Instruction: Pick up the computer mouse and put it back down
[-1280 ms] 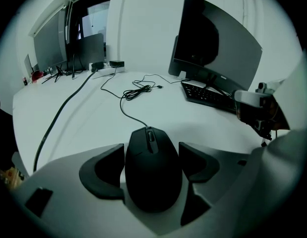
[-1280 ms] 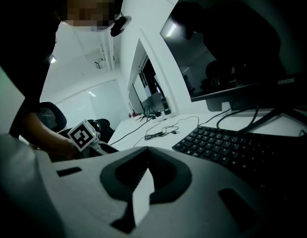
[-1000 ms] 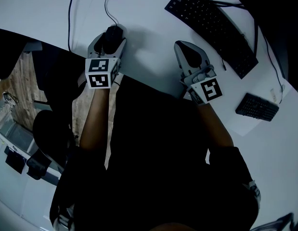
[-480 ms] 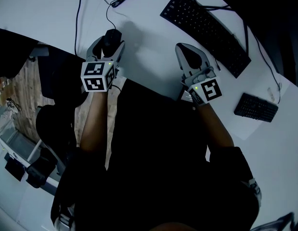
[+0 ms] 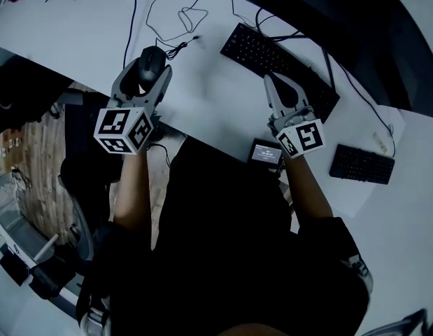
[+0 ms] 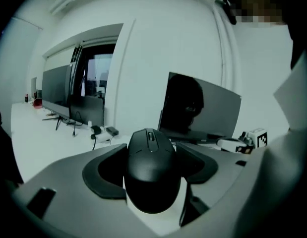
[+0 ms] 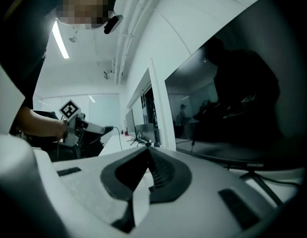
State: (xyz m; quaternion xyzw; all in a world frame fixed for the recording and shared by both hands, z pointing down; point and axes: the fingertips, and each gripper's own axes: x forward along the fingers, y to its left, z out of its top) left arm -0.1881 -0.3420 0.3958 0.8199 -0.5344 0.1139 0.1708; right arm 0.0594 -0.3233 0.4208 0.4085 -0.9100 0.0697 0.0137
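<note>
White table (image 5: 209, 89): near edge seen running diagonally across head view. Long black keyboard (image 5: 272, 56) laid at angle toward far side. Smaller black keypad (image 5: 361, 164) placed well apart from it, toward right end. Small dark box (image 5: 261, 152) set at near edge, between the two. Thin black cable (image 5: 185, 21) looped on bare top left of keyboard. Small white tag (image 5: 379, 140) seen just beyond keypad. Far-left items too small to be identified.

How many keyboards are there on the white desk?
2. A long black keyboard lies slanted near the middle of the desk. A small black keyboard lies farther right, near the desk's front edge. Others may be hidden outside the head view.
</note>
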